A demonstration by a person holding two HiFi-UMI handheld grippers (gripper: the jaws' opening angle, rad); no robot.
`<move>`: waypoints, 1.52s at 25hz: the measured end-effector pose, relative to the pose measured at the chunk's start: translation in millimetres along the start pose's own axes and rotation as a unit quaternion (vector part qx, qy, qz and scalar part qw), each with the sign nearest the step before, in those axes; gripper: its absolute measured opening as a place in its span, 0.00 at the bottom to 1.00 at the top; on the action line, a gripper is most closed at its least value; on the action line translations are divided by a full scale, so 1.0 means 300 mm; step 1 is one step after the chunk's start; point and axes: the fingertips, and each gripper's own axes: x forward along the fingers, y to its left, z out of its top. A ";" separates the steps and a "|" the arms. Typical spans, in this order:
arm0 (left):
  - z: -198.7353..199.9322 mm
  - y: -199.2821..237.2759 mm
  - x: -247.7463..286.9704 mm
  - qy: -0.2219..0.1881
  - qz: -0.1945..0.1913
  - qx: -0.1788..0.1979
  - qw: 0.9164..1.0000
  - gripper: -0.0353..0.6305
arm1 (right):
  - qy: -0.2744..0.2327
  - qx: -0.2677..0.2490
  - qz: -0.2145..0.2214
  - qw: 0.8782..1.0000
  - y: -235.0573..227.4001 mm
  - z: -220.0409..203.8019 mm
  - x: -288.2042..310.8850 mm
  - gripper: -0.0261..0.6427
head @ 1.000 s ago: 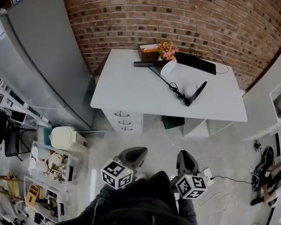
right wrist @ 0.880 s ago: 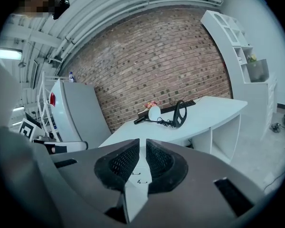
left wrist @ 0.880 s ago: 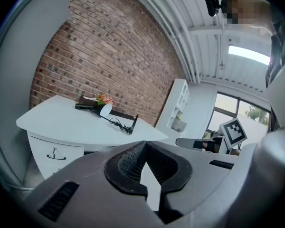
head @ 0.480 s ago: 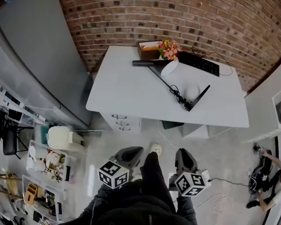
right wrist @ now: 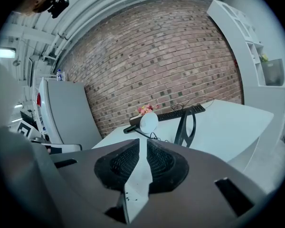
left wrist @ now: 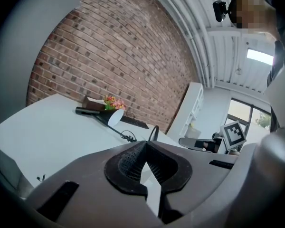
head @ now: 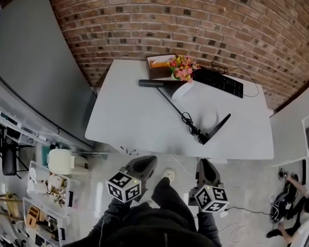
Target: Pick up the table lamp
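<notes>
The black thin-armed table lamp with a white round shade (head: 184, 90) is lying on the white rectangular table (head: 126, 120). Its long axis is running diagonally from far left to its black base at near right. The left gripper (head: 146, 162) and right gripper (head: 205, 164) are hanging short of the table edge, both pinched closed and carrying nothing. The right one is sitting nearer the base.

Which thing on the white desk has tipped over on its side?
The table lamp: its black base sticks up on edge and its arm lies along the desk. The keyboard lies flat; the flowers and box stand upright.
</notes>
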 end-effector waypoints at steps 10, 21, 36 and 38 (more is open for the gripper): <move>0.145 0.147 0.276 -0.008 0.025 -0.005 1.000 0.06 | -0.024 -0.015 -0.005 1.000 -0.186 0.200 0.252 0.06; 0.181 0.235 0.485 0.013 0.024 -0.016 0.999 0.06 | -0.031 0.003 -0.038 0.999 -0.345 0.239 0.336 0.06; 0.303 0.552 0.613 -0.011 0.019 -0.166 0.986 0.06 | -0.042 0.061 -0.127 0.989 -0.410 0.247 0.350 0.06; 0.305 0.593 0.637 -0.006 0.008 -0.197 0.980 0.06 | -0.042 0.065 -0.142 0.987 -0.414 0.257 0.351 0.06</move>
